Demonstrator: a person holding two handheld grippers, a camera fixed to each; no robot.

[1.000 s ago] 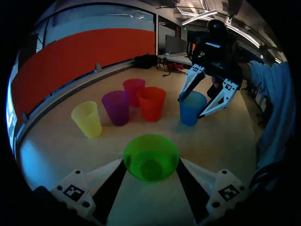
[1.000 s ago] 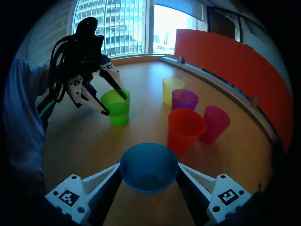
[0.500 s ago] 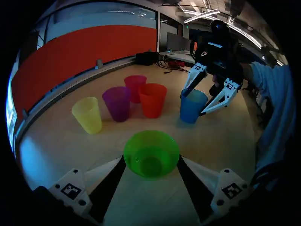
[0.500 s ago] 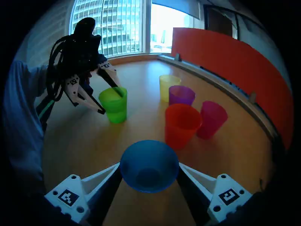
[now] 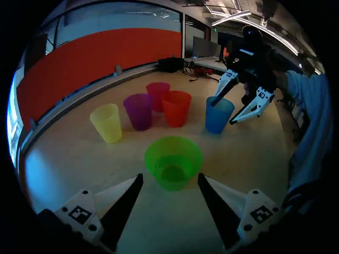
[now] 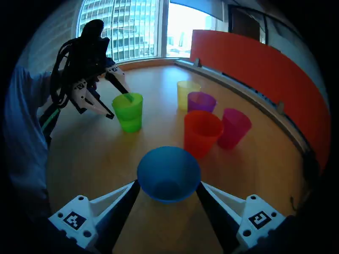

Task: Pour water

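Observation:
A green cup (image 5: 173,166) stands on the wooden table just ahead of my left gripper (image 5: 170,175), which is open, with small gaps between its white fingertips and the cup's lower sides. In the right gripper view the same green cup (image 6: 127,111) has the left gripper (image 6: 120,106) straddling it. A blue cup (image 6: 168,172) stands upright between the tips of my right gripper (image 6: 167,183), whose fingers flank it loosely. In the left gripper view the blue cup (image 5: 218,114) sits between the right gripper's (image 5: 220,113) fingers.
Yellow (image 5: 107,122), purple (image 5: 139,111), pink (image 5: 157,95) and orange (image 5: 176,107) cups cluster on the table (image 5: 250,156) beyond. A raised ledge and an orange wall (image 5: 93,51) run along one side. A person's blue sleeve (image 5: 311,110) is at the right.
Both grippers have drawn back a little. The green and blue cups now sit farther out towards the fingertips, and the left fingers no longer touch the green cup.

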